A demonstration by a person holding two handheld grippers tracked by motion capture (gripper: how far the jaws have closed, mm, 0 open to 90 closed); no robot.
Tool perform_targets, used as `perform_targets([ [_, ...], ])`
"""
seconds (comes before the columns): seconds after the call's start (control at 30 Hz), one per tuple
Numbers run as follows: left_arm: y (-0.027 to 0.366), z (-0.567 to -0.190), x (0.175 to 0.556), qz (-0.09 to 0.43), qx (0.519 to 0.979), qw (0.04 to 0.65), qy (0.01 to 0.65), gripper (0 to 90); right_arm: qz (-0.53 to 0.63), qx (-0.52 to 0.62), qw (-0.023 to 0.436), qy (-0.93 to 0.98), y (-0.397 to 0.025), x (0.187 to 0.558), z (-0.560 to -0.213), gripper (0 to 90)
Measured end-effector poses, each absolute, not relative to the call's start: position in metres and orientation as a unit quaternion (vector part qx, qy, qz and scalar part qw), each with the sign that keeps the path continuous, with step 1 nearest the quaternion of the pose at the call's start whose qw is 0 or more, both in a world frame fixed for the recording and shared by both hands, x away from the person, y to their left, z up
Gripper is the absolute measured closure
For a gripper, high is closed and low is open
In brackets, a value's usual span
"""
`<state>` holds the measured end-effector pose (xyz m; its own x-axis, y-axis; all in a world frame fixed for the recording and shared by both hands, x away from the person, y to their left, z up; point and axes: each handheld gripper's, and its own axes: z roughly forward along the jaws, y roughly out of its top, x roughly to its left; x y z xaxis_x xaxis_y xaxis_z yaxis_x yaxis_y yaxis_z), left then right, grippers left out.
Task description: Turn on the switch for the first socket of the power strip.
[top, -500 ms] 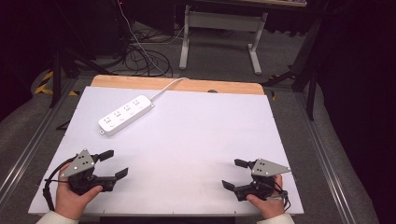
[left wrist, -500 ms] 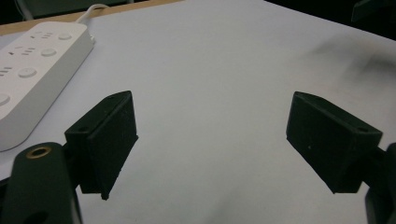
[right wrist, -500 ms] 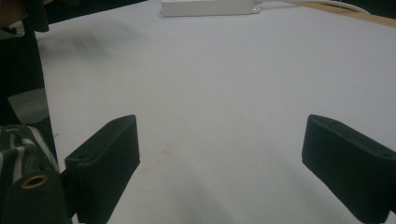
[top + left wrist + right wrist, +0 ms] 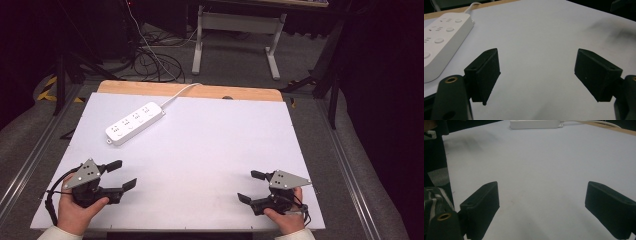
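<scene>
High view: the left gripper (image 4: pixel 118 175) is resting at the near left of the white worktop (image 4: pixel 210 150), held in a hand (image 4: pixel 75 212); its fingers are standing apart with nothing between them. The right gripper (image 4: pixel 248 186) is sitting at the near right, fingers likewise apart and empty. The power strip (image 4: pixel 135 123) is lying at the far left of the worktop, angled, its cord (image 4: pixel 179 93) running off over the wooden back edge. The strip is well apart from both grippers, nearer the left one. Judgement: work on the strip is not yet begun; no contact, no grasp, the whole reach and whatever follows is remaining.

Left gripper view: the two black fingers (image 4: pixel 485 72) are rising wide apart over bare worktop. The strip (image 4: pixel 442 37) is lying ahead to the left, outside the gap between the fingers. Its near end is being cut off by the frame edge, so the full length is not readable. Sockets and round buttons are showing on top; markings are too blurred to read.

Right gripper view: fingers (image 4: pixel 482 206) are spread wide, nothing held. The strip (image 4: pixel 535 124) is showing far ahead at the top edge, upper face cut off. A dark shape at the left edge is hard to make out, probably the other hand's gear
</scene>
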<state>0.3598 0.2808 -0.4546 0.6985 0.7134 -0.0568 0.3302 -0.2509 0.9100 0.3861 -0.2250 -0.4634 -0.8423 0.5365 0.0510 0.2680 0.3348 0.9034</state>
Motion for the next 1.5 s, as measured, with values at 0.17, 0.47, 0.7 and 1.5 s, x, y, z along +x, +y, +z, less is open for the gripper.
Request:
perform_targets([
  [0.17, 0.28, -0.451, 0.36, 0.191, 0.775, 0.499, 0.337, 22.3, 0.521, 0.25, 0.129, 0.806, -0.225, 0.386, -0.463, 12.6],
  [0.47, 0.28, -0.437, 0.371, 0.156, 0.791, 0.486, 0.338, 28.5, 0.519, 0.251, 0.126, 0.807, -0.224, 0.387, -0.465, 12.6],
  [0.7, 0.28, -0.427, 0.381, 0.151, 0.794, 0.48, 0.34, 30.9, 0.518, 0.25, 0.123, 0.808, -0.224, 0.387, -0.466, 12.6],
  [1.5, 0.264, -0.38, 0.424, 0.171, 0.805, 0.458, 0.336, 39.0, 0.519, 0.248, 0.122, 0.809, -0.224, 0.387, -0.466, 12.6],
])
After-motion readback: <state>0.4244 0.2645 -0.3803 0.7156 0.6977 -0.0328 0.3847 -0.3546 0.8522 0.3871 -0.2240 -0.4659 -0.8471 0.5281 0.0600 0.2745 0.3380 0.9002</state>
